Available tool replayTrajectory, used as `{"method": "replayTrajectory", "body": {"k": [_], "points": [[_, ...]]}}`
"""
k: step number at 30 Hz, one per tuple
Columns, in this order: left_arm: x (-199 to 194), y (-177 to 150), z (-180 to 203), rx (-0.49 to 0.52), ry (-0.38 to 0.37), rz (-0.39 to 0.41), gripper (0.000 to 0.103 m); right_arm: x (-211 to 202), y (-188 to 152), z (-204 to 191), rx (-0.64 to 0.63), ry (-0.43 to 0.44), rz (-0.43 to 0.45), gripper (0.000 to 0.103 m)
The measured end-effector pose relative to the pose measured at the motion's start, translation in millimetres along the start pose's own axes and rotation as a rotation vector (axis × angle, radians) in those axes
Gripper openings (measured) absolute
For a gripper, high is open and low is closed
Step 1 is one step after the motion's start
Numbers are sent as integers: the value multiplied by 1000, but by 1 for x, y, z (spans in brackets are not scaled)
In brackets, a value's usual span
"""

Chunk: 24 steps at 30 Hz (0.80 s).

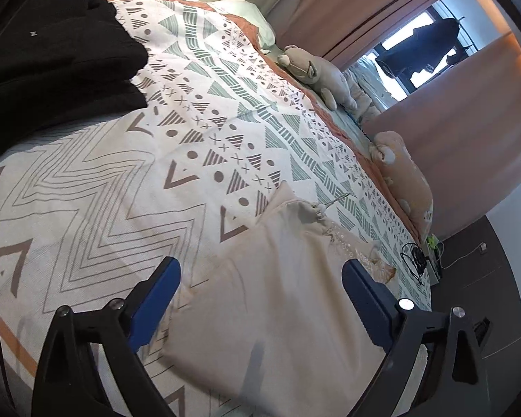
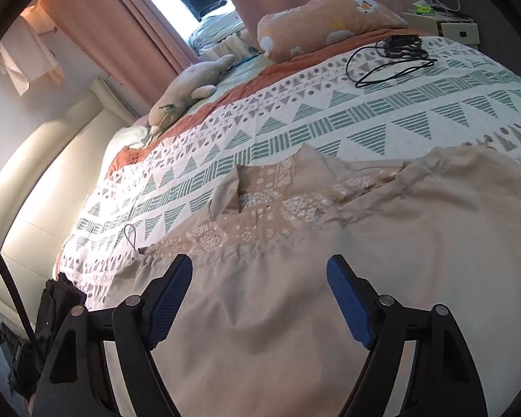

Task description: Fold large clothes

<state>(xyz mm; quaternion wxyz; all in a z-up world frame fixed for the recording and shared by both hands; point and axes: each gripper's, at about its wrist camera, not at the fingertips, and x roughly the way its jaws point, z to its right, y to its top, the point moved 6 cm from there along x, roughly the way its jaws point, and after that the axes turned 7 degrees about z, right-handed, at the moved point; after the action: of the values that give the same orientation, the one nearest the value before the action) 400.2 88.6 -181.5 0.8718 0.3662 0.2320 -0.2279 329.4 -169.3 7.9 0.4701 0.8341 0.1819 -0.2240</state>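
A large beige garment (image 1: 278, 299) with an embroidered neckline lies on the patterned bedspread (image 1: 97, 187). In the right wrist view the garment (image 2: 382, 260) is spread wide, with its lace yoke (image 2: 260, 205) toward the far side. My left gripper (image 1: 260, 274) is open, its blue-padded jaws hovering over one end of the garment. My right gripper (image 2: 258, 278) is open and empty, just above the garment below the yoke.
Folded black clothes (image 1: 52, 59) lie at the far left of the bed. A plush toy (image 1: 316, 69), an orange pillow (image 2: 326, 24) and a black cable with charger (image 2: 392, 55) lie along the bed's far edge. Pink curtains (image 1: 382, 3) and a headboard (image 2: 45, 173) bound the bed.
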Motion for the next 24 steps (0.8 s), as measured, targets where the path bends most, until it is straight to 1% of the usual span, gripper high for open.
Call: {"method": "replayTrajectory", "body": {"k": [1, 3, 4, 7, 8, 11, 13, 14, 15, 17, 18, 20, 22, 24], "points": [[-2, -2, -5, -10, 10, 0, 92, 5, -2, -4, -1, 11, -14, 72], [-4, -9, -15, -32, 20, -6, 90, 17, -7, -11, -21, 9, -43, 70], [-4, -12, -19, -38, 27, -16, 90, 22, -9, -14, -33, -3, -54, 69], [-2, -22, -29, -68, 36, -47, 81, 40, -15, -22, -74, -48, -86, 68], [-1, -25, -35, -83, 57, -55, 79, 48, -18, -22, -83, -59, -101, 68], [2, -35, -45, -121, 73, -86, 76, 70, -27, -21, -103, -96, -150, 67], [4, -43, -47, -127, 73, -112, 74, 82, -33, -22, -114, -121, -179, 66], [6, -47, -47, -123, 76, -127, 74, 89, -35, -22, -124, -129, -192, 64], [8, -50, -46, -120, 78, -141, 73, 96, -37, -22, -141, -145, -207, 61], [12, -54, -44, -114, 83, -159, 73, 106, -37, -19, -158, -197, -218, 37], [14, -55, -43, -107, 86, -167, 73, 110, -36, -18, -164, -213, -221, 33], [19, -56, -41, -104, 80, -178, 73, 120, -33, -18, -180, -220, -223, 19], [21, -57, -38, -104, 71, -189, 73, 127, -33, -19, -203, -220, -228, 13], [25, -58, -37, -106, 68, -197, 73, 135, -32, -20, -227, -221, -234, 10]]}}
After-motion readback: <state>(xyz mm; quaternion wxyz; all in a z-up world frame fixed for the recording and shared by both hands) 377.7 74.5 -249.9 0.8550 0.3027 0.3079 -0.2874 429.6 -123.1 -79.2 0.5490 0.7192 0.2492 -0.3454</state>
